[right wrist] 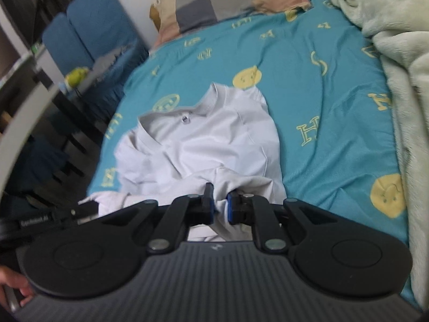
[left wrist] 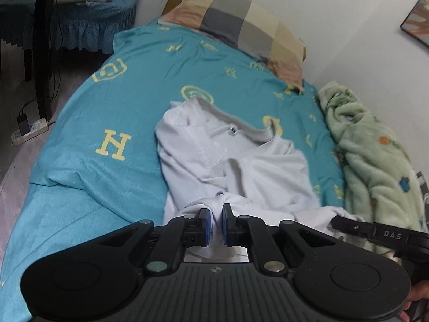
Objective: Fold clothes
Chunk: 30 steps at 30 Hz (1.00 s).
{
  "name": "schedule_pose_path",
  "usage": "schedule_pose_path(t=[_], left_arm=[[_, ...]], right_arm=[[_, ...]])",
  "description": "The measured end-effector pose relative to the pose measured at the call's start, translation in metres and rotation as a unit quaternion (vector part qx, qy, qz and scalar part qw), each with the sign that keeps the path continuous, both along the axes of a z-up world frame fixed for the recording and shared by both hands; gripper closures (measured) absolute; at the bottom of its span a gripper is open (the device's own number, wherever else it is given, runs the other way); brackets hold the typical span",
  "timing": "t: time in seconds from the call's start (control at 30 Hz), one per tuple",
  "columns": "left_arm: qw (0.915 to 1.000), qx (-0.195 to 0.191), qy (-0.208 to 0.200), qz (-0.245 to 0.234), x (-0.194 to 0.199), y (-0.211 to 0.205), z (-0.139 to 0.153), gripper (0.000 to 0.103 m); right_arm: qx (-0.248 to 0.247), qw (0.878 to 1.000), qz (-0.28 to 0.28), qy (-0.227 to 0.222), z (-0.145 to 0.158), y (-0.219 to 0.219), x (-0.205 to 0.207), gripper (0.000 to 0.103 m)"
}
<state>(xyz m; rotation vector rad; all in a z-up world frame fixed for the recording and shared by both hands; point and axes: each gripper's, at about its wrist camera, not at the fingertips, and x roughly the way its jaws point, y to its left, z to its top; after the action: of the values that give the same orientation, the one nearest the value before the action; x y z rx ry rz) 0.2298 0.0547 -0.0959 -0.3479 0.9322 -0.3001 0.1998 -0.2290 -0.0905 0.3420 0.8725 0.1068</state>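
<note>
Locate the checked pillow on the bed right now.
The checked pillow lies at the far head end of the bed, against the wall, beyond the white shirt. In the left wrist view the green blanket is to its right.

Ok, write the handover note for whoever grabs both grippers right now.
Left gripper: shut on the near hem of the white shirt.
Right gripper: shut on the same hem, further right.
The shirt lies collar-away on the teal bedsheet, sides already folded inward, rumpled. Pillow at the head, green blanket along the right.
Left: probably carry the hem up toward the collar, release, smooth.
</note>
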Motion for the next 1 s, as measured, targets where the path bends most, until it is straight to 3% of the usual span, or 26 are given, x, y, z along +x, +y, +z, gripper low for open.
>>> schedule_pose_path(t=[0.1, 0.27, 0.37, 0.43, 0.47, 0.53, 0.6, 0.63, 0.83, 1.0], left_arm=[[0.9999, -0.004, 0.016, -0.003, 0.009, 0.002, -0.021, 0.093], [0.9996, 0.022, 0.013, -0.014, 0.012, -0.006, -0.03, 0.091], [0.9992, 0.038, 0.008, -0.011, 0.006, -0.008, -0.025, 0.074], [0.9989, 0.048, 0.001, -0.003, -0.003, -0.008, -0.016, 0.042], [0.9987, 0.051, -0.003, 0.004, -0.009, -0.007, -0.011, 0.037], [0.9986, 0.048, -0.012, 0.015, -0.024, -0.004, -0.001, 0.027], [0.9986, 0.042, -0.022, 0.025, -0.042, -0.001, 0.01, 0.022], [0.9985, 0.037, -0.024, 0.031, -0.051, 0.001, 0.015, 0.021], [0.9982, -0.017, -0.003, 0.057, -0.11, 0.008, 0.029, 0.017], [0.9872, -0.095, 0.073, 0.106, -0.152, 0.018, 0.004, 0.017]], right_arm=[[-0.028, 1.0, 0.011, 0.003, -0.012, 0.006, 0.01, 0.09], [-0.026, 1.0, 0.0, 0.012, -0.024, 0.007, 0.018, 0.089], [-0.016, 1.0, -0.008, 0.013, -0.026, 0.005, 0.018, 0.088], [-0.003, 1.0, -0.011, 0.013, -0.023, 0.002, 0.015, 0.082], [0.002, 1.0, -0.01, 0.011, -0.021, 0.001, 0.012, 0.079], [0.017, 1.0, -0.011, 0.001, -0.014, -0.001, 0.002, 0.059], [0.028, 0.999, -0.01, -0.013, -0.005, -0.001, -0.012, 0.046], [0.031, 0.999, -0.01, -0.018, -0.001, -0.001, -0.019, 0.042], [0.073, 0.997, -0.032, -0.007, 0.012, -0.011, -0.065, 0.041], [0.168, 0.981, -0.085, 0.043, -0.005, -0.034, -0.098, 0.04]])
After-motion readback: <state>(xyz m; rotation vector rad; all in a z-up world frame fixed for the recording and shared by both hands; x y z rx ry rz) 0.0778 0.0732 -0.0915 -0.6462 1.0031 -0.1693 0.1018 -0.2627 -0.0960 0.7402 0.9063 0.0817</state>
